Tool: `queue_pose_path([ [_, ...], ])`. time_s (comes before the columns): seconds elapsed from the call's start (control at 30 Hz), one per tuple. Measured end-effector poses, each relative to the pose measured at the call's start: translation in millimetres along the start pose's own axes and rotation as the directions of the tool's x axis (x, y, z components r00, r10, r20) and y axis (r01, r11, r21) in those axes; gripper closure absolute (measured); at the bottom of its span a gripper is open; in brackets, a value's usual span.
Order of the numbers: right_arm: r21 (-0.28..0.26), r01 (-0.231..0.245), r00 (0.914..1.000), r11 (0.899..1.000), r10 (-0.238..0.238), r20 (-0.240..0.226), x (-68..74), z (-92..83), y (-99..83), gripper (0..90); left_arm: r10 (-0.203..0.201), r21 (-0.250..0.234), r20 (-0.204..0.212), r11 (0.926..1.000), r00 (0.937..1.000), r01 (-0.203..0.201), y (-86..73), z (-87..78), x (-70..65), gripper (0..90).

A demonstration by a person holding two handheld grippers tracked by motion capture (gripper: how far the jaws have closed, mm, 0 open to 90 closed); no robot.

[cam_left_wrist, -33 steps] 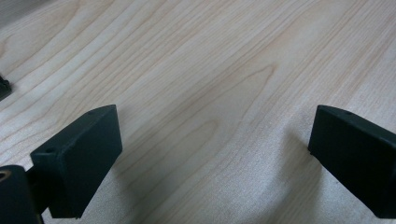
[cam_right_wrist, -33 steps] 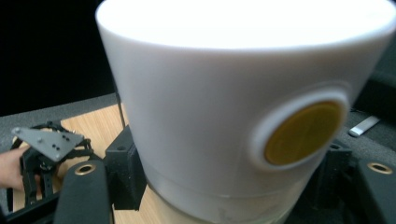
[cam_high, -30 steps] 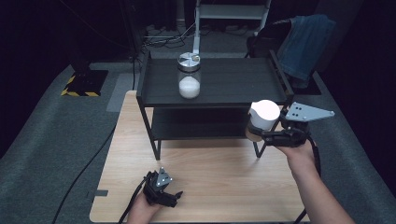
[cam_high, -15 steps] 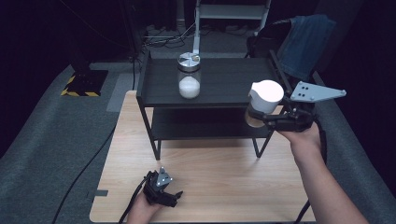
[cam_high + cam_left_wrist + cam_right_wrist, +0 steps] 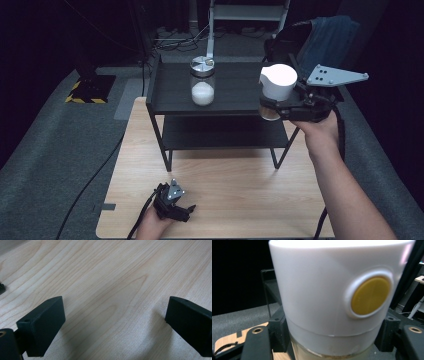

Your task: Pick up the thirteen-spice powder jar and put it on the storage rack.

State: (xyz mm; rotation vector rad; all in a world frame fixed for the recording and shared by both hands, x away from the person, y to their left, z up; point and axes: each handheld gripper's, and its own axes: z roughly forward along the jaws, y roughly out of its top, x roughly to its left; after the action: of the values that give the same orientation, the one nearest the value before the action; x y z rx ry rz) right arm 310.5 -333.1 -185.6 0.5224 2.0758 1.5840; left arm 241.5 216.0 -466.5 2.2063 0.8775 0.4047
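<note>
A light wooden table [image 5: 235,195] bears a black shelf rack [image 5: 235,95] on grey carpet [image 5: 50,150].

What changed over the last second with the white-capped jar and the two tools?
The right tool, shut on the white-capped glass jar, rose with it from beside the black shelf rack's right end to above its top level. The left tool stayed open on the wooden table; the steel-lidded jar of white powder stayed put.
</note>
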Motion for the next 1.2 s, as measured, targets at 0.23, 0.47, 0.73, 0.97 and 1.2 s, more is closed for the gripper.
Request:
queue_pose_path([
  [0.23, -0.034, -0.035, 0.9992, 0.999, 0.035, 0.016, -14.1, 13.5, -8.1, 30.3, 0.001, 0.000, 0.000, 1.0000, 1.0000, -0.001, 0.1, 0.0, 0.0, 2.8],
  [0.47, -0.055, -0.057, 0.9979, 0.997, 0.058, 0.029, -20.9, 23.8, -11.2, 30.3, 0.000, 0.000, -0.001, 1.0000, 1.0000, 0.000, 0.0, 0.0, -0.1, 2.8],
  [0.73, -0.058, -0.073, 0.9965, 0.996, 0.075, 0.038, -26.8, 31.6, -13.2, 30.2, 0.000, 0.000, 0.000, 1.0000, 1.0000, 0.000, 0.0, 0.0, 0.0, 2.8],
  [0.97, -0.057, -0.062, 0.9975, 0.996, 0.064, 0.031, -27.7, 30.8, -13.5, 29.7, -0.001, 0.000, 0.000, 1.0000, 1.0000, 0.001, -0.3, -0.3, -0.7, 2.8],
  [1.2, -0.070, -0.059, 0.9972, 0.996, 0.062, 0.043, -27.0, 25.7, -16.4, 6.8, -0.001, -0.001, 0.000, 1.0000, 1.0000, 0.001, -0.4, -0.3, -0.6, 2.8],
])
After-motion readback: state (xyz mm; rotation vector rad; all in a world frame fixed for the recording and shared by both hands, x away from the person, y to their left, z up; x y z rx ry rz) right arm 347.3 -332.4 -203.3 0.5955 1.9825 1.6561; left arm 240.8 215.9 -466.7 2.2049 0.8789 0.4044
